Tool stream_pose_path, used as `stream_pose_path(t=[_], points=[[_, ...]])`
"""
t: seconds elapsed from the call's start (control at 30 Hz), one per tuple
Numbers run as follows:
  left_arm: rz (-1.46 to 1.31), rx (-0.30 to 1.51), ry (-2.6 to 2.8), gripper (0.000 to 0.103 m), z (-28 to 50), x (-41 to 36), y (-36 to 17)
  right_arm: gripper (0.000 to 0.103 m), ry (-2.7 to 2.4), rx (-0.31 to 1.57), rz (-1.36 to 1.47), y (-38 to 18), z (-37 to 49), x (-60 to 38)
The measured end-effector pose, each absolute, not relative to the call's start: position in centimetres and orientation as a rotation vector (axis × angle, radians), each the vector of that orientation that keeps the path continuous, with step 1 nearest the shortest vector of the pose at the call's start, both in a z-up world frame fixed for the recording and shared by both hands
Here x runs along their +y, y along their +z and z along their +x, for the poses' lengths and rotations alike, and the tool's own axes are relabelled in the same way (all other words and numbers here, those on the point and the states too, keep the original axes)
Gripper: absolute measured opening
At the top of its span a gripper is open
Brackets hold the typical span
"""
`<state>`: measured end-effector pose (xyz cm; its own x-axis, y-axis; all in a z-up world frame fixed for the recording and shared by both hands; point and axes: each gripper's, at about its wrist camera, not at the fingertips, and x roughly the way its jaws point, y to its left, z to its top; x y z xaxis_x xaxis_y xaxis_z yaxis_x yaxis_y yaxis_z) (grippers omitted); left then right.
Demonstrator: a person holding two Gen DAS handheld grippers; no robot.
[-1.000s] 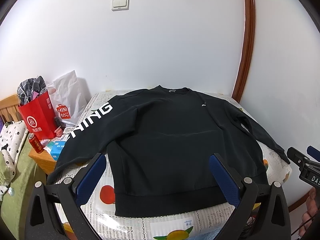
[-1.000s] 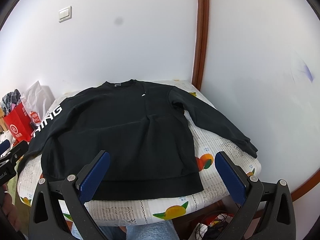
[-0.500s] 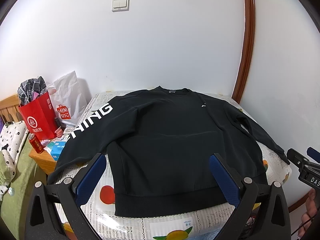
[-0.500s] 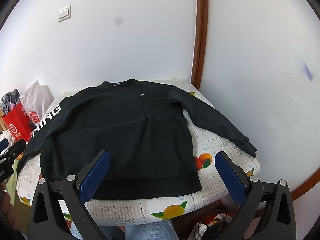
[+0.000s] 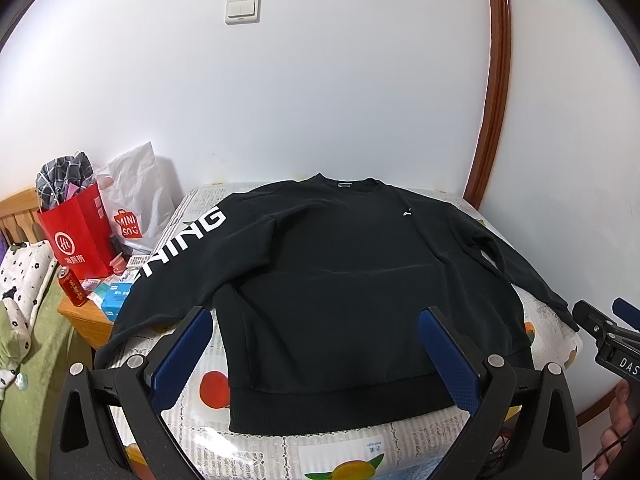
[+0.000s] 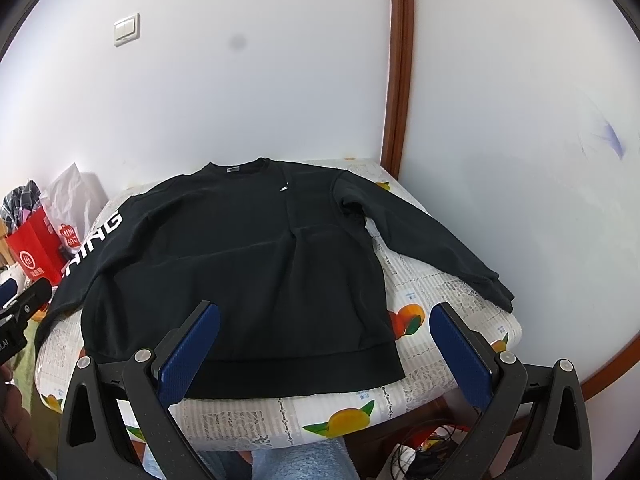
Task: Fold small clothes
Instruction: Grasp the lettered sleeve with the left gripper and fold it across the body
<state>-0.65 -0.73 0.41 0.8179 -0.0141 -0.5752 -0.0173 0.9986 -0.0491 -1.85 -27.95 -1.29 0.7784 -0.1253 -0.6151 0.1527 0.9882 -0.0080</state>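
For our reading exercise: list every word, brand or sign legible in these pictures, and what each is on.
"HING": sweatshirt sleeve; its start is hidden.
"MINI SO": white bag.
"HL" logo: red bag; the characters under it are too small.
"DAS": right tongs, cut off.
Can, box, tablecloth print: too small.

Each hand-held gripper, left (image 5: 312, 354) and right (image 6: 326, 346), is a matte black frame with triangular cut-outs and silver screw heads at the pivots, carrying two flat fingers (image 5: 180, 356) faced with dimpled blue pads (image 6: 460, 354). Light blue jeans (image 6: 296, 460) cover the person's legs.
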Motion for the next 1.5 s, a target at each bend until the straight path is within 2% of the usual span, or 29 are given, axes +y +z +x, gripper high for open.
stream_pose_path(t=[0.9, 1.37, 1.5], points=[[-0.084, 0.641, -0.002, 0.103, -0.1, 0.9, -0.1, 0.103, -0.146, 0.684, 0.027, -2.1, -1.5, -27.5], [-0.314, 0.756, 0.129, 0.103, 2.6, 10.9, -7.3, 0.103, -0.151, 0.734, 0.027, -5.4, 1.6, -28.5], [-0.463, 0.817, 0.171, 0.097, 4.1, 14.8, -10.8, 0.103, -0.141, 0.751, -0.015, -7.0, 3.8, -28.1]])
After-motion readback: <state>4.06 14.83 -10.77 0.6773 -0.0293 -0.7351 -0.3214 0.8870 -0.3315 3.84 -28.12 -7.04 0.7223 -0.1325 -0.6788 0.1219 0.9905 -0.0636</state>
